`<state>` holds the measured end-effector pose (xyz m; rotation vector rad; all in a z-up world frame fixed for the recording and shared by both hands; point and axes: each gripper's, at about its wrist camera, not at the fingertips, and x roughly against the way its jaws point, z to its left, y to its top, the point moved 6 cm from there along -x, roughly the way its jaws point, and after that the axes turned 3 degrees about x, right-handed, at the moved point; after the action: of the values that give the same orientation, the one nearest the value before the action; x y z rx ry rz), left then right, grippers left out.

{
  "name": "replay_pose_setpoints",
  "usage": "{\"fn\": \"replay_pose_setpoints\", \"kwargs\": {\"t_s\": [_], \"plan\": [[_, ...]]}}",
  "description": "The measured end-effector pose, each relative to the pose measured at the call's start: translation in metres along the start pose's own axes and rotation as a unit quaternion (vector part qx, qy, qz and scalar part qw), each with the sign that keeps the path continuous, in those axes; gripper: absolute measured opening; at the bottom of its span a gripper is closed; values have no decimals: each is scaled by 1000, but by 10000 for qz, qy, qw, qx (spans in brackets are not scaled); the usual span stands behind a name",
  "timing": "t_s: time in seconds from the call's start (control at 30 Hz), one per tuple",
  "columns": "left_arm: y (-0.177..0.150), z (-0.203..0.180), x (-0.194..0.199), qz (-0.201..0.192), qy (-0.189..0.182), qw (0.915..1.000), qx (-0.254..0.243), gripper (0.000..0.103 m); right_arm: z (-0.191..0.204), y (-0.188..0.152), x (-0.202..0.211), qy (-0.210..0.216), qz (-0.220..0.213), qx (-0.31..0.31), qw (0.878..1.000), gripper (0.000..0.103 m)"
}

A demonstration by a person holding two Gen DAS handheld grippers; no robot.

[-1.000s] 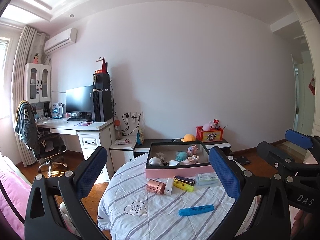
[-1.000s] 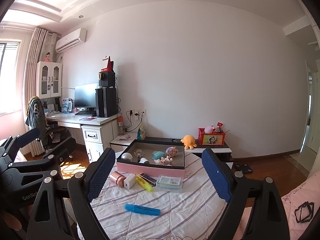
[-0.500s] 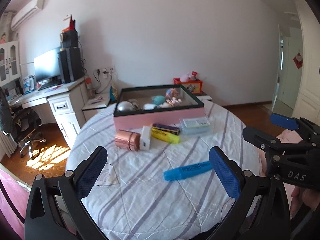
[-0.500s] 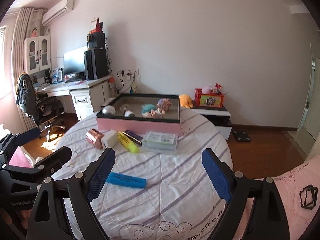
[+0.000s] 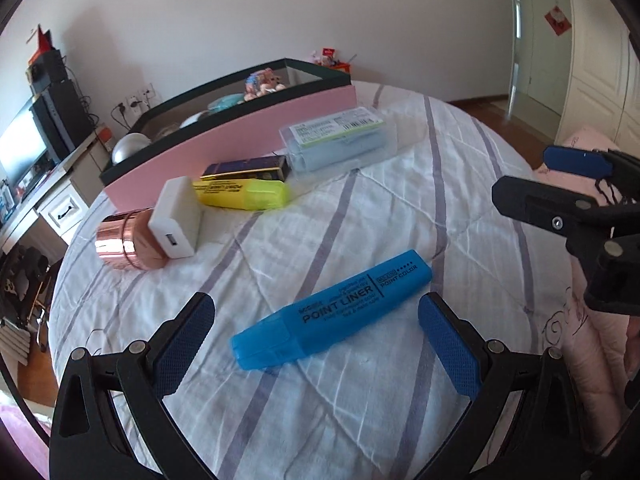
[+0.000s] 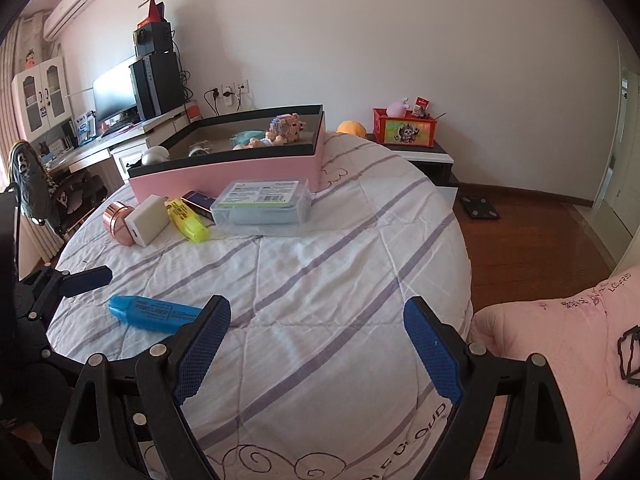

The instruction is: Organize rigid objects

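Observation:
A blue highlighter lies on the striped cloth of the round table, between the open jaws of my left gripper, which hovers just above it. It also shows in the right wrist view. Further back lie a yellow highlighter, a white charger, a copper cylinder, a dark small box and a clear plastic case. Behind them stands a pink box with toys inside. My right gripper is open and empty over the table's near right part.
A desk with monitor and speakers stands at the left. A low cabinet with a red box stands behind the table. A pink quilt lies at the right, beside wooden floor.
Both grippers have come down and forward toward the table. The left one now straddles the blue highlighter. Nothing has been taken hold of.

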<state>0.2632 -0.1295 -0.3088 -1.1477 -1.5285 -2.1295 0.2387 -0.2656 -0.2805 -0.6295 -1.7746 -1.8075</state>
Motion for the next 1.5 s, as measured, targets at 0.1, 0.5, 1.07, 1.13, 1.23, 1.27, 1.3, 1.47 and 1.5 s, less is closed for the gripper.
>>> {"fn": "replay_pose_setpoints", "kwargs": {"t_s": [0.1,0.5,1.07,1.13,1.23,1.27,1.3,1.47,1.5], "plan": [[5,1,-4,-8,-306,9995,69,81,-4,4,-10,6,61,-2,10000,90],[-1,58,11,-210,126,9923,1213,26,28,52,-75,371,401,149,9984,90],[6,98,5,-316,162,9861,1620,25,53,76,-139,344,831,-106,9959,103],[6,98,7,-346,127,9860,1625,25,51,75,-137,422,807,-110,9958,100],[8,97,12,-404,118,9860,1614,25,47,72,-129,535,771,-92,9955,100],[8,97,15,-418,122,9858,1624,25,46,72,-124,559,723,-90,9958,100],[9,98,18,-462,123,9853,1643,25,45,72,-115,643,571,-97,9962,99],[17,99,41,-760,152,9820,1720,25,54,69,-63,847,8,198,9962,99],[18,99,47,-834,167,9810,1742,25,56,68,-52,892,-104,197,9958,99]]}}
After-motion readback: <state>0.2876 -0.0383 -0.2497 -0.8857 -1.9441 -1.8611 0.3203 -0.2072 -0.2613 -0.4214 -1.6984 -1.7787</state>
